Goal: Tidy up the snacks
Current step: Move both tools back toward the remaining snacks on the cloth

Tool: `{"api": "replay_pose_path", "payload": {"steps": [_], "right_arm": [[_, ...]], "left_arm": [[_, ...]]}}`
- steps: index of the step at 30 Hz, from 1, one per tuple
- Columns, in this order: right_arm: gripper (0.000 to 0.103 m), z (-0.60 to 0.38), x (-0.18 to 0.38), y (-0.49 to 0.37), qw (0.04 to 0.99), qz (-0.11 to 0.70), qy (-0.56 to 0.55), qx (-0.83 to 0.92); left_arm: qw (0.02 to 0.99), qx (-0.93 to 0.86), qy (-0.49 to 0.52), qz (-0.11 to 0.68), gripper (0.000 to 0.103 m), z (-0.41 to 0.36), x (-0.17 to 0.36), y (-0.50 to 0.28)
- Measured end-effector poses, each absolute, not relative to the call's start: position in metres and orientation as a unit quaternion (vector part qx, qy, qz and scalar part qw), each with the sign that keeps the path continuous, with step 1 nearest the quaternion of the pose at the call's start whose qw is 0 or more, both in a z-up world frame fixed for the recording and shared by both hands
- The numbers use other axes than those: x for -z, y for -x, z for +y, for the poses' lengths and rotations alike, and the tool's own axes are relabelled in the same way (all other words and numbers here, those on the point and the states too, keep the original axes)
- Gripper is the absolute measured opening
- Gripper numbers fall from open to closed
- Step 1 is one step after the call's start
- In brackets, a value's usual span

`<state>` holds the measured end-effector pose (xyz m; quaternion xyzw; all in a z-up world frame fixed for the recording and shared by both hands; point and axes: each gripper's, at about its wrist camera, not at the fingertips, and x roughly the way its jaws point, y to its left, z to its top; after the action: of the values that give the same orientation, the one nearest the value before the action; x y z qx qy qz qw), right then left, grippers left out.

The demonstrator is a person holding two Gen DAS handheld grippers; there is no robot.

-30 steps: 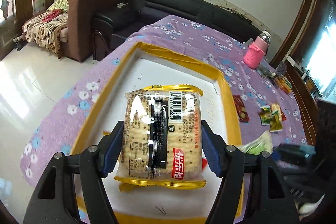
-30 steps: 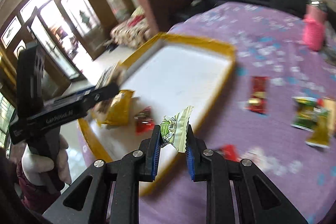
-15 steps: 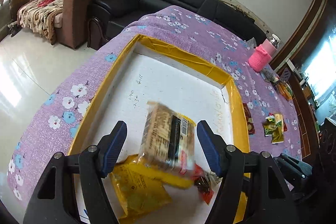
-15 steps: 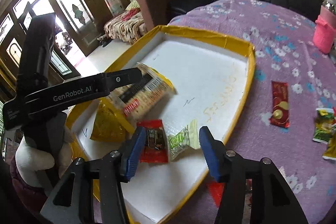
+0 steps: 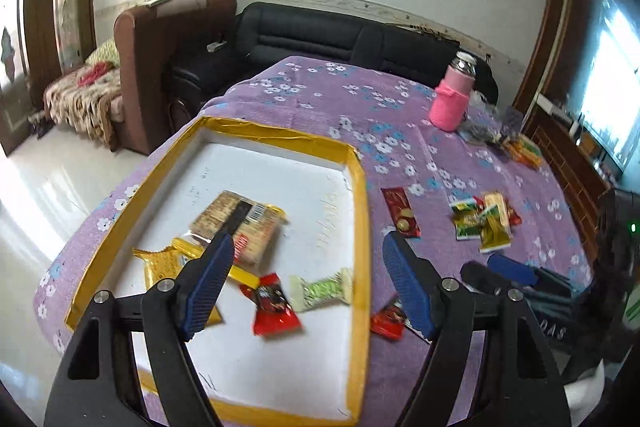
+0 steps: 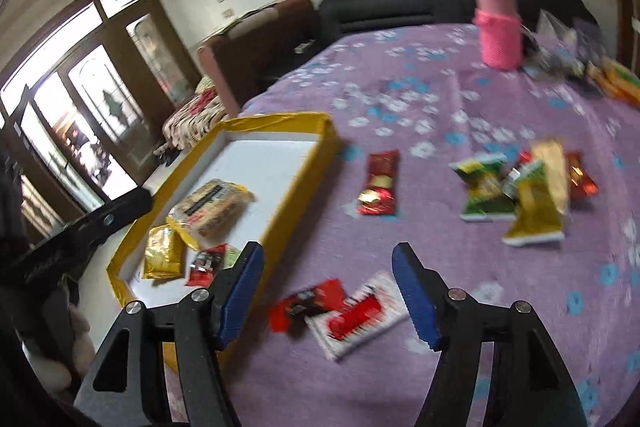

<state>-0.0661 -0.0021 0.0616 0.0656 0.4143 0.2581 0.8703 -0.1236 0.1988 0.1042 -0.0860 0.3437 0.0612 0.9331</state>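
A yellow-rimmed white tray (image 5: pixel 362 211) lies on the purple flowered cloth; it also shows in the right wrist view (image 6: pixel 296 183). In it lie a cracker pack (image 5: pixel 240 223), a gold packet (image 5: pixel 164 263), a red packet (image 5: pixel 274 305) and a green candy (image 5: pixel 322 289). My left gripper (image 5: pixel 308 259) is open and empty above the tray's right part. My right gripper (image 6: pixel 326 271) is open and empty above two red packets (image 6: pixel 340 311) on the cloth beside the tray. A red packet (image 6: pixel 380 183) and a pile of green, gold and red snacks (image 6: pixel 520 187) lie further right.
A pink flask (image 5: pixel 452 95) stands at the far side of the table, with small clutter (image 5: pixel 516 147) beside it. A black sofa (image 5: pixel 320 35) and a brown armchair (image 5: pixel 160 39) stand behind the table. The table edge runs close left of the tray.
The left gripper opened and dropped the cracker pack into the tray, then pulled back. The right gripper released the green candy into the tray and swung right over the cloth.
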Motion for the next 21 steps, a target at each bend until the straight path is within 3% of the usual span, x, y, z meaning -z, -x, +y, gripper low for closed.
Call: {"api": "replay_pose_path", "payload": {"steps": [8,21], "right_arm": [[0.068,-0.066,-0.045,0.066,0.876,0.421,-0.109,-0.21],[0.069,-0.13,-0.036,0.058,0.882,0.42,-0.147,-0.154]], "left_arm": [[0.937,-0.08,0.002,0.341,0.077,0.151,-0.109,0.127],[0.928,-0.031,0.052,0.368,0.077,0.148,-0.101,0.123]]}}
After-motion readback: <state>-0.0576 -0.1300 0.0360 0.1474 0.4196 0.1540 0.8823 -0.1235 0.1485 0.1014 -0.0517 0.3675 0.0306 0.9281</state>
